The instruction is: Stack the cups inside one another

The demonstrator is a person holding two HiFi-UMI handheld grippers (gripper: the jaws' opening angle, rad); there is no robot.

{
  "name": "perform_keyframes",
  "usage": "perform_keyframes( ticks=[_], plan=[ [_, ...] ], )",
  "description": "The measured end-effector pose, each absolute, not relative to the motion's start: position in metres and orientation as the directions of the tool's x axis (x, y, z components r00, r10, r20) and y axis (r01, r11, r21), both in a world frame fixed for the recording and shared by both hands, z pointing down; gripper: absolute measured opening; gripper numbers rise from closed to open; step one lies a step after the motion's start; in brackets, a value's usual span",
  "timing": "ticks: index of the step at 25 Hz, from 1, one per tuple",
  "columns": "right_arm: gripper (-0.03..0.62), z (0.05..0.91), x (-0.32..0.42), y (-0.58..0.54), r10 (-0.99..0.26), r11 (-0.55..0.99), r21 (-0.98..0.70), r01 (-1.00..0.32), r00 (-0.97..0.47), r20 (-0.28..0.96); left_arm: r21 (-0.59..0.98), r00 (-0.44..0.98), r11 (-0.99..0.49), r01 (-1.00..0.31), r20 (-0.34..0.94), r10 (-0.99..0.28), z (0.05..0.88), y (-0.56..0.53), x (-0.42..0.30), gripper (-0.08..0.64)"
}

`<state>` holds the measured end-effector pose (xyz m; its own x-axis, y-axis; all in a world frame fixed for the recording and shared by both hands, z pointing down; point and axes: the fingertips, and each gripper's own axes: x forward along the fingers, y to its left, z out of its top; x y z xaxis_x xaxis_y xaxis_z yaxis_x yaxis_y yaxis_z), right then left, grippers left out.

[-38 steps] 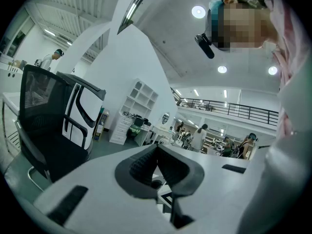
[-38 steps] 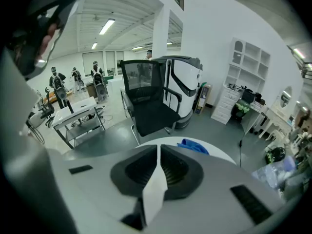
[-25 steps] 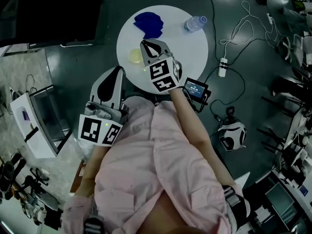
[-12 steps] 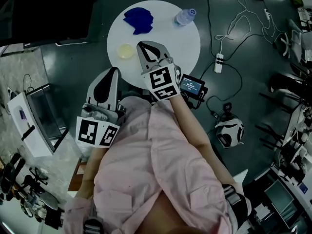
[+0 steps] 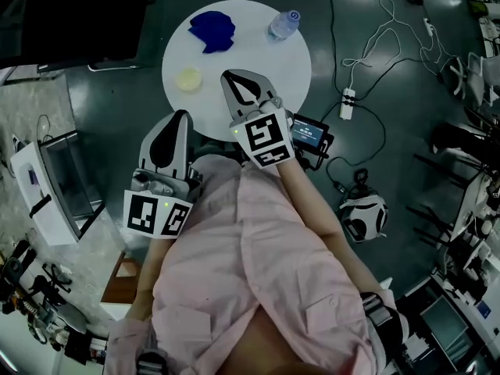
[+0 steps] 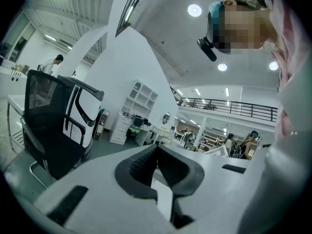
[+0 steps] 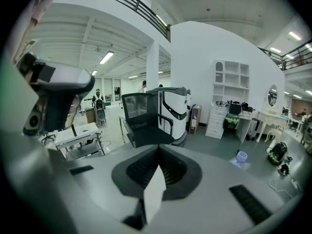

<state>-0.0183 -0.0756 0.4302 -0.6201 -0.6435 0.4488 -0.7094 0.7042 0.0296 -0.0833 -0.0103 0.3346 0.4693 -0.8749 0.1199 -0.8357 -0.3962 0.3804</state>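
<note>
A round white table (image 5: 266, 61) holds a dark blue cup-like thing (image 5: 212, 31), too small to make out clearly, and a pale yellow cup (image 5: 188, 78) seen from above. My right gripper (image 5: 232, 76) hovers over the table's near edge, to the right of the yellow cup, jaws shut and empty. My left gripper (image 5: 180, 116) hangs lower left, off the table's edge by my body, also shut on nothing. In the left gripper view the left gripper (image 6: 157, 148) points out at the room. The right gripper (image 7: 158, 150) does the same in its own view, with no cup visible in either.
A clear water bottle (image 5: 283, 23) stands at the table's far right and also shows as the bottle (image 7: 242, 156) in the right gripper view. Cables and a power strip (image 5: 345, 100) lie on the floor at right. A small screen (image 5: 310, 135) and a headset (image 5: 362, 216) sit nearby. A black chair (image 7: 146, 118) stands ahead.
In the head view the table and its things have slid left. The gap between my right gripper and the yellow cup has widened. Both grippers stay shut.
</note>
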Motion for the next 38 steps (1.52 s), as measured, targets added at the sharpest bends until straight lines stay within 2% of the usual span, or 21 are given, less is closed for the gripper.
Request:
perform_keyframes(
  ticks=[16, 28, 38],
  plan=[
    [0.031, 0.406, 0.016, -0.044, -0.612, 0.757, 0.031, -0.652, -0.692, 0.384, 0.363, 0.364, -0.316, -0.876, 0.069, -0.929, 0.329, 0.015, -0.061, 0.018],
    [0.031, 0.373, 0.036, -0.01, -0.591, 0.785, 0.004, -0.619, -0.747, 0.305, 0.361, 0.351, -0.305, -0.882, 0.07, -0.934, 0.333, 0.03, -0.04, 0.018],
    [0.031, 0.365, 0.054, 0.02, -0.583, 0.802, 0.051, -0.596, -0.76, 0.288, 0.353, 0.332, -0.288, -0.89, 0.069, -0.941, 0.333, 0.046, -0.03, 0.018]
  ],
)
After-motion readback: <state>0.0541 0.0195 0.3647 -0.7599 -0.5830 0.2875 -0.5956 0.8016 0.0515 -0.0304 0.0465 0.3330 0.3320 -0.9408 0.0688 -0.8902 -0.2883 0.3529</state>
